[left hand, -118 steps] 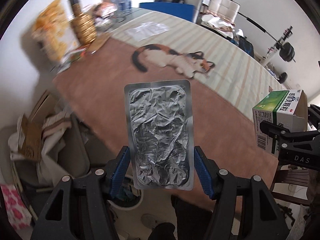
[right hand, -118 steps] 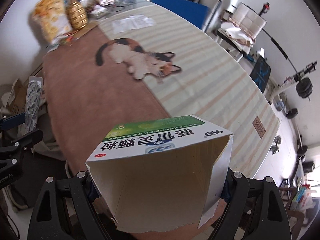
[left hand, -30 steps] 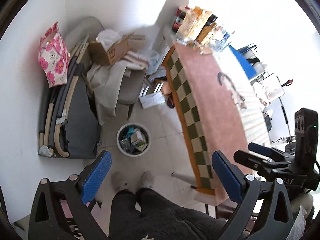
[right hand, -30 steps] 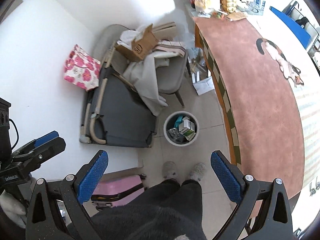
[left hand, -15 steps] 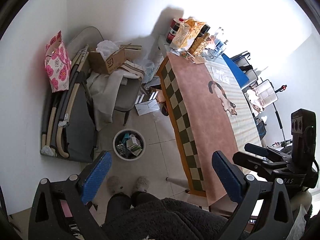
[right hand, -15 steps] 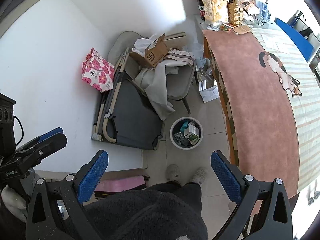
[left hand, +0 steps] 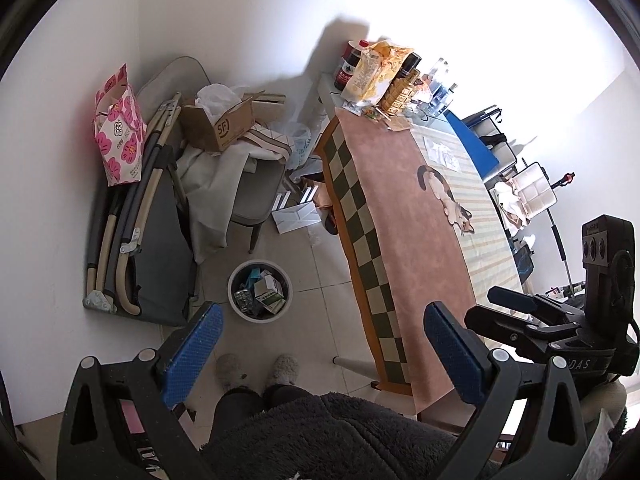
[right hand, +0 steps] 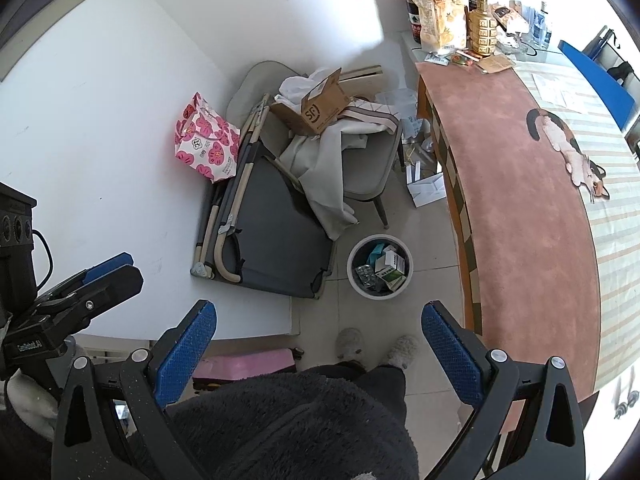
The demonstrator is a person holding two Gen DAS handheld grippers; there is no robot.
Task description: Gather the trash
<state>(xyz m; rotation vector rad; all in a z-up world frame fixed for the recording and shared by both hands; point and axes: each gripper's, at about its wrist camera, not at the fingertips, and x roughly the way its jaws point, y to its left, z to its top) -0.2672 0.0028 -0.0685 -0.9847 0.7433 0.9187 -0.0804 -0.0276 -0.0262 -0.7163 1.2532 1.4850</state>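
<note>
A round white bin point(left hand: 260, 316) point(right hand: 379, 292) stands on the tiled floor beside the table. Inside it lie a green and white medicine box point(left hand: 269, 293) point(right hand: 394, 269) and a silver blister pack point(left hand: 244, 298) point(right hand: 367, 274) among other trash. My left gripper point(left hand: 320, 354) is high above the floor, open, nothing between its blue pads. My right gripper point(right hand: 318, 354) is also open and empty, above the bin's near side. Each gripper shows at the edge of the other's view.
A long table point(left hand: 404, 216) with a brown cat-print cloth runs along the right, with snack bags and bottles point(right hand: 444, 8) at its far end. A chair piled with cloth and a cardboard box point(left hand: 218, 128), a folded cot point(right hand: 264, 216) and a pink floral bag point(left hand: 118, 138) line the wall. The person's slippers point(left hand: 258, 370) are near the bin.
Earlier my left gripper held the blister pack and my right the medicine box over the table. Both now lie in the bin, both grippers are open, and the views have risen slightly.
</note>
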